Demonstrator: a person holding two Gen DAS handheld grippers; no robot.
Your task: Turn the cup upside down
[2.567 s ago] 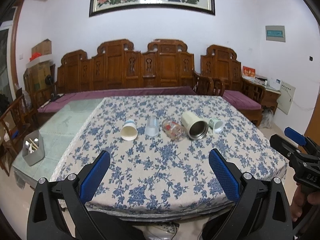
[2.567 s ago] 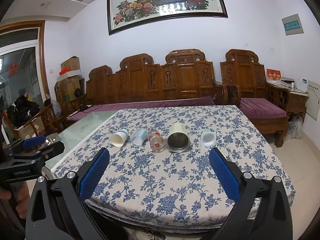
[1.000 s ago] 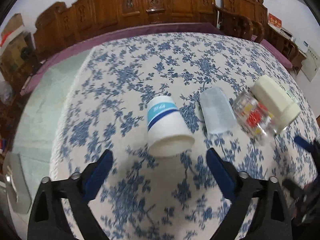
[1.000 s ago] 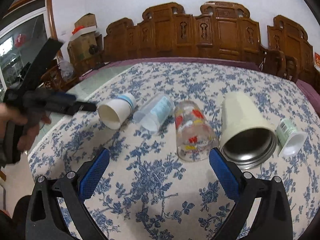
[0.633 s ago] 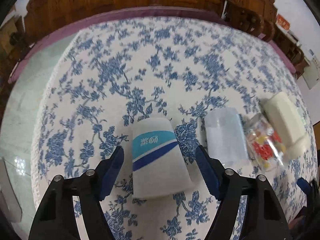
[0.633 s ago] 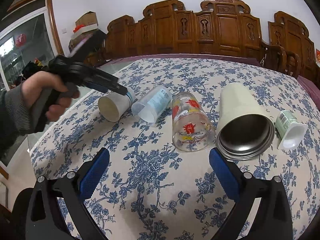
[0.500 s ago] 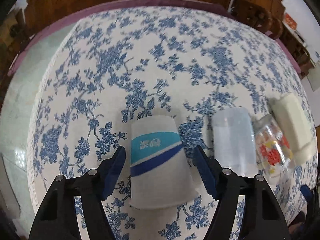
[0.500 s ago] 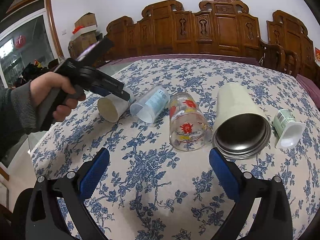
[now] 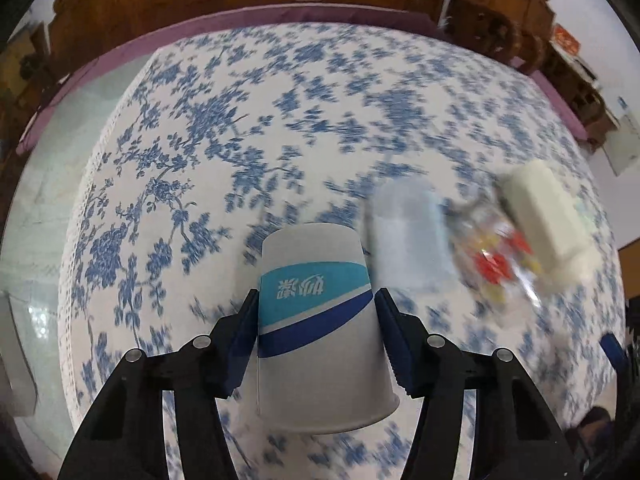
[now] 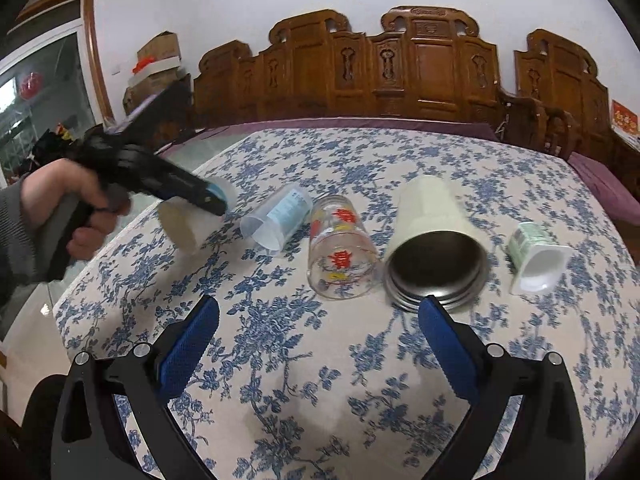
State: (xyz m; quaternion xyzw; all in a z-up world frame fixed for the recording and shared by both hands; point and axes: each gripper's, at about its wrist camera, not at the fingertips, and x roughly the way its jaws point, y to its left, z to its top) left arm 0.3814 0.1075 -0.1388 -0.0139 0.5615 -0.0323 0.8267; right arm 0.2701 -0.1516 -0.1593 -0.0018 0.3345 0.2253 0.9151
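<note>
A white paper cup [image 9: 320,328] with a teal and blue band is between the fingers of my left gripper [image 9: 316,320], which is shut on its sides; the cup's mouth faces the camera. In the right wrist view the same cup [image 10: 188,228] is tilted, mouth down and towards the near side, lifted off the floral tablecloth [image 10: 280,344] in the left gripper [image 10: 212,200]. My right gripper [image 10: 318,328] is open and empty, low over the near part of the table.
Lying on their sides in a row: a clear plastic cup [image 10: 276,216], a printed glass [image 10: 340,252], a cream steel tumbler [image 10: 432,240] and a small green-and-white cup [image 10: 536,256]. Carved wooden benches [image 10: 400,76] stand behind the table.
My left gripper has closed on the paper cup and lifted it from the cloth, tilting it. The right gripper has stayed open and nearly still.
</note>
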